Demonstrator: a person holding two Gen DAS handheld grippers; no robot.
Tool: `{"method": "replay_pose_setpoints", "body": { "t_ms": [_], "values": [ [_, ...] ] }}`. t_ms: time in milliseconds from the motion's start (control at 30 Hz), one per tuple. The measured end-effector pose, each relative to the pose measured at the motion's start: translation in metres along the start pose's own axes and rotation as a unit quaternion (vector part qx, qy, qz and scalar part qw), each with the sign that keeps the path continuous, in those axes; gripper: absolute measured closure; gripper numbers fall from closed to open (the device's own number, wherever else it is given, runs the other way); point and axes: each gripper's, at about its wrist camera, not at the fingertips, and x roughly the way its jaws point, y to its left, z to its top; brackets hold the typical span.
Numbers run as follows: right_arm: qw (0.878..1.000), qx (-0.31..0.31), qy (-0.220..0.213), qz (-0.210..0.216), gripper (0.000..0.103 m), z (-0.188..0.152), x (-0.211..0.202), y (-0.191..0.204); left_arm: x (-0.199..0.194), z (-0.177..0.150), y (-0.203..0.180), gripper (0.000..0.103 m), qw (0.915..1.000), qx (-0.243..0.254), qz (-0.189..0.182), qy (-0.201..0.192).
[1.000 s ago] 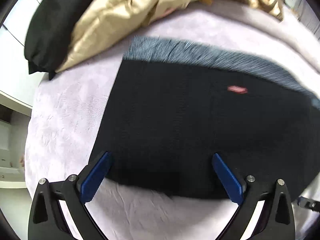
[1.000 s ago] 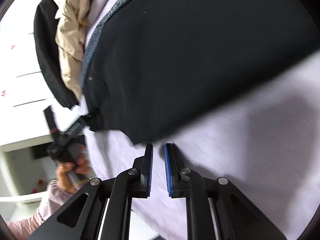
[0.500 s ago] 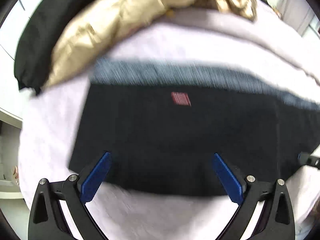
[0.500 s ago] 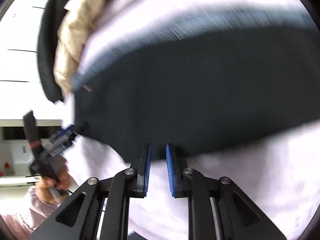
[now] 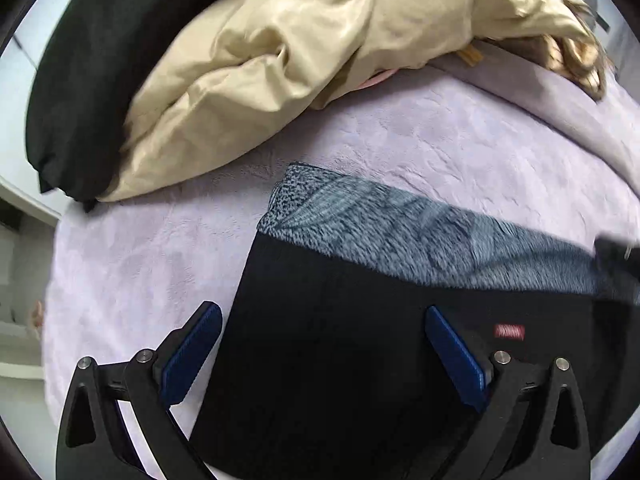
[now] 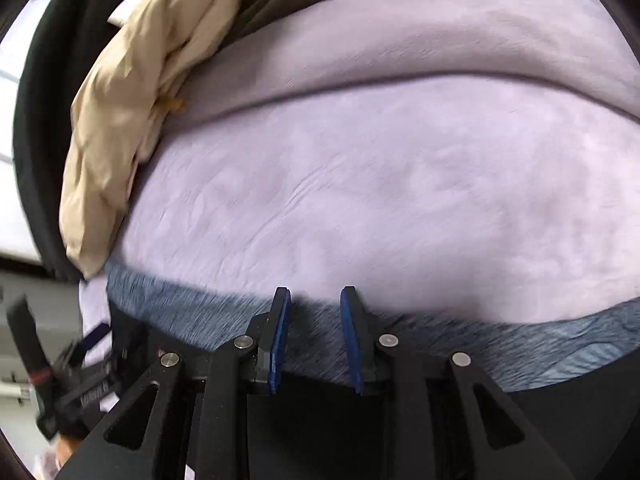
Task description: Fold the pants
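The black pants (image 5: 340,360) lie flat on a lilac blanket (image 5: 460,148), with their grey fleecy lining (image 5: 400,228) showing along the far edge and a small red label (image 5: 509,331). My left gripper (image 5: 320,356) is wide open, low over the pants' left end. My right gripper (image 6: 314,338) is partly open, its fingertips over the grey lining edge (image 6: 540,344) of the pants (image 6: 580,400). Neither holds cloth.
A beige quilted jacket (image 5: 300,52) and a black garment (image 5: 100,60) lie heaped at the far left of the bed. The jacket also shows in the right wrist view (image 6: 120,128). The lilac blanket (image 6: 380,180) stretches beyond the pants.
My right gripper has swung forward over the pants to the grey lining edge and opened a little. My left gripper has shifted left over the pants' left end, still open.
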Motion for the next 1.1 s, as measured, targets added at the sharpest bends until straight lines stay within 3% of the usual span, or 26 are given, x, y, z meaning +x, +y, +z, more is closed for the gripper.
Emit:
{"method": "replay_pose_setpoints", "body": {
  "t_ms": [33, 100, 233, 300, 367, 533, 667, 833, 1100],
  "values": [
    [1.0, -0.005, 0.003, 0.013, 0.061, -0.002, -0.007, 0.0, -0.007, -0.004, -0.001, 0.001, 1.0, 0.005, -0.005, -0.004],
    [0.999, -0.028, 0.011, 0.025, 0.033, -0.013, -0.027, 0.003, -0.021, -0.011, -0.001, 0.001, 0.9998, 0.011, -0.018, -0.008],
    [0.998, -0.037, 0.027, 0.033, 0.032, -0.044, -0.06, 0.001, -0.045, -0.028, -0.003, 0.001, 0.9988, -0.001, -0.048, 0.001],
    [0.998, -0.03, 0.036, 0.035, 0.024, -0.06, -0.072, -0.005, -0.057, -0.036, -0.007, 0.001, 0.9984, 0.001, -0.056, 0.008],
    [0.998, -0.024, 0.039, 0.033, 0.023, -0.078, -0.084, -0.011, -0.083, -0.053, -0.04, 0.001, 0.9979, 0.011, -0.062, 0.016],
    [0.999, -0.014, 0.037, 0.013, 0.02, -0.126, -0.111, -0.022, -0.093, -0.073, -0.057, 0.001, 0.9958, 0.031, -0.082, 0.028],
    [0.999, -0.011, 0.03, -0.03, 0.0, -0.159, -0.125, -0.027, -0.116, -0.086, -0.084, 0.001, 0.9939, 0.048, -0.091, 0.037],
    [0.997, 0.006, 0.046, -0.069, 0.0, -0.199, -0.139, -0.043, -0.129, -0.111, -0.102, 0.001, 0.9908, 0.073, -0.089, 0.07],
    [0.993, 0.075, 0.059, -0.068, 0.0, -0.235, -0.156, -0.067, -0.153, -0.138, -0.123, 0.001, 0.9867, 0.116, -0.083, 0.077]
  ]
}}
